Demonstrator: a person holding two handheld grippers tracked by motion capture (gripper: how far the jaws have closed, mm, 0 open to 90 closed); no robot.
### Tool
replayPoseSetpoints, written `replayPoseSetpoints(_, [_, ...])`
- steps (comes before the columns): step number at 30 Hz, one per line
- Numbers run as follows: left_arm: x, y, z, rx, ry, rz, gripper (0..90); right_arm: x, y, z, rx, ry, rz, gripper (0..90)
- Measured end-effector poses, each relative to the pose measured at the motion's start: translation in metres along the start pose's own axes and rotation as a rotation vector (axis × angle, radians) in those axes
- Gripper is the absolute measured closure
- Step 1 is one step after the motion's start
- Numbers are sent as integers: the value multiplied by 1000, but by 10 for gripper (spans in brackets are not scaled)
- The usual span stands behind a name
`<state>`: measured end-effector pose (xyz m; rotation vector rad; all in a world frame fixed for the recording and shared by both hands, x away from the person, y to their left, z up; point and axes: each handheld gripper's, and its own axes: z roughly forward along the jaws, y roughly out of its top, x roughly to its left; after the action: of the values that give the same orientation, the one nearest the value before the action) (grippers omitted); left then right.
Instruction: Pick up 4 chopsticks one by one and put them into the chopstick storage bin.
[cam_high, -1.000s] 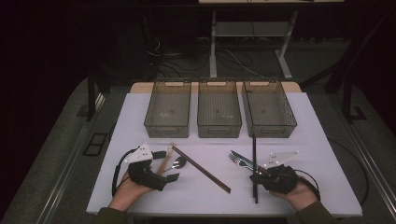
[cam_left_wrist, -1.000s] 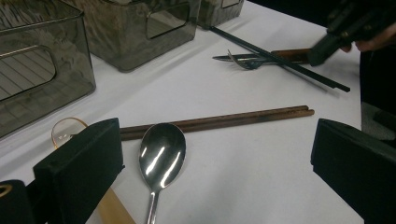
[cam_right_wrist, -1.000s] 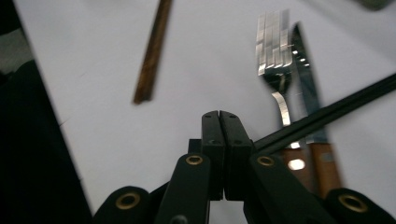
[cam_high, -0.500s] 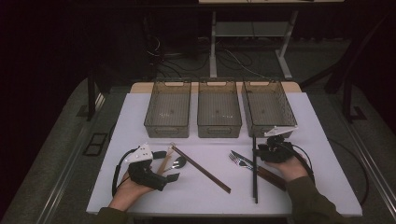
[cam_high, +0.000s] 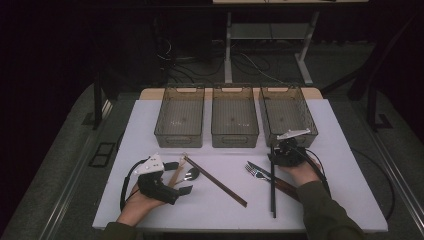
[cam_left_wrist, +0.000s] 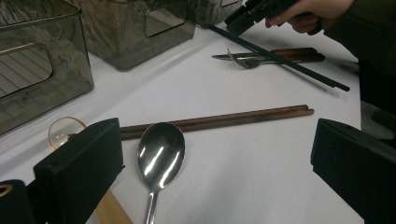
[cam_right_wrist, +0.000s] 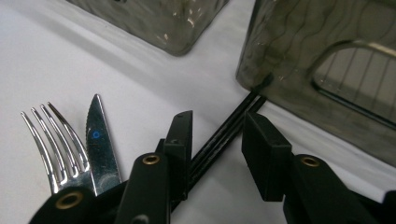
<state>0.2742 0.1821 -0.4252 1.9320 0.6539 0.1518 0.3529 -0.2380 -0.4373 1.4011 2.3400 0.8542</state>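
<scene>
A pair of black chopsticks (cam_high: 273, 190) lies on the white table (cam_high: 345, 165), its far tips against the right bin. My right gripper (cam_high: 275, 156) (cam_right_wrist: 219, 126) straddles their far end. Its jaws have just been opening, and the black chopsticks (cam_right_wrist: 233, 123) lie between them with a gap at the right pad. My left gripper (cam_high: 179, 177) (cam_left_wrist: 217, 149) rests wide open near the front left. A metal spoon (cam_left_wrist: 161, 149) (cam_high: 191, 174) lies on the table between its jaws, untouched. Brown chopsticks (cam_high: 215, 181) (cam_left_wrist: 219, 119) lie diagonally just beyond it.
Three smoky plastic bins (cam_high: 179, 137) (cam_high: 235, 137) (cam_high: 310, 122) stand in a row at the back. A fork (cam_high: 252, 171) (cam_right_wrist: 51, 135) and a knife (cam_right_wrist: 100, 144) lie left of the black chopsticks. A translucent amber spoon (cam_left_wrist: 63, 130) sits by my left jaw.
My right hand has moved away from the front edge toward the bins, along the black chopsticks, and its jaws have opened. The left hand has stayed put.
</scene>
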Motion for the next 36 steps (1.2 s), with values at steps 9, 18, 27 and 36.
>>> replayPoseSetpoints(9, [0,0,0,-1,-2,2,15,6,-2,2,22,-17,-10,698])
replayPoseSetpoints(18, [0,0,1,1,-6,0,14,10,-6,-3,33,0,2,711])
replayPoseSetpoints(27, [0,0,1,1,-6,2,15,15,-10,-8,45,18,5,715])
replayPoseSetpoints(36, [-1,0,0,-2,-6,2,14,15,-11,-13,5,28,-5,649])
